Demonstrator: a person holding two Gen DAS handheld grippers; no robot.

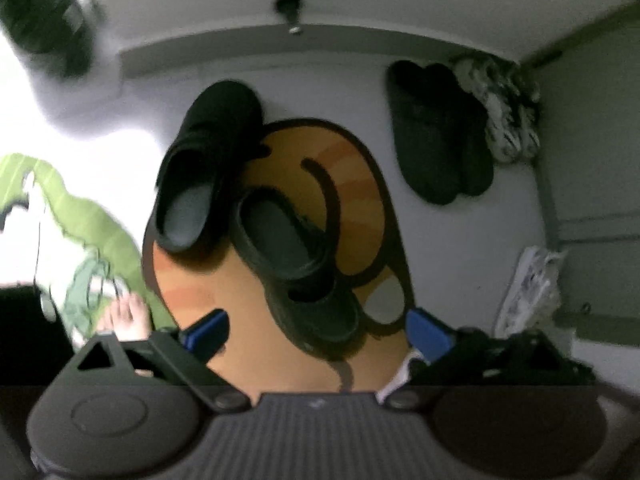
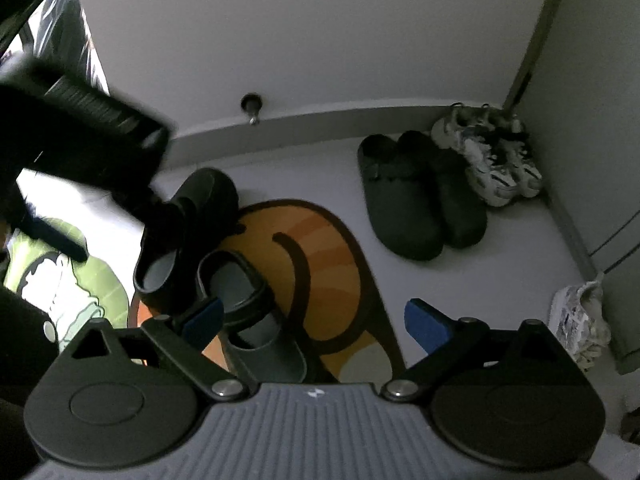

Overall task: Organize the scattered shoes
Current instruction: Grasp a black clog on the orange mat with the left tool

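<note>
A black clog (image 1: 204, 164) (image 2: 180, 232) lies half on the orange mat (image 1: 352, 184) (image 2: 332, 264). A dark slide sandal (image 1: 280, 236) (image 2: 236, 284) lies on the mat beside it, over a second dark slide (image 1: 324, 316) (image 2: 268, 344). My left gripper (image 1: 318, 332) is open and empty, hovering just above the lower slide. My right gripper (image 2: 314, 320) is open and empty above the mat and the slides. The left gripper's black body (image 2: 72, 136) shows blurred in the right wrist view, over the clog.
A pair of black slippers (image 1: 436, 132) (image 2: 416, 196) and a pair of white-grey sneakers (image 1: 504, 108) (image 2: 488, 152) stand side by side in the far right corner. A single white sneaker (image 1: 528, 292) (image 2: 580, 324) lies by the right wall. A green mat (image 1: 88, 216) (image 2: 68, 284) lies left. A door stopper (image 2: 252, 108) sticks out of the baseboard.
</note>
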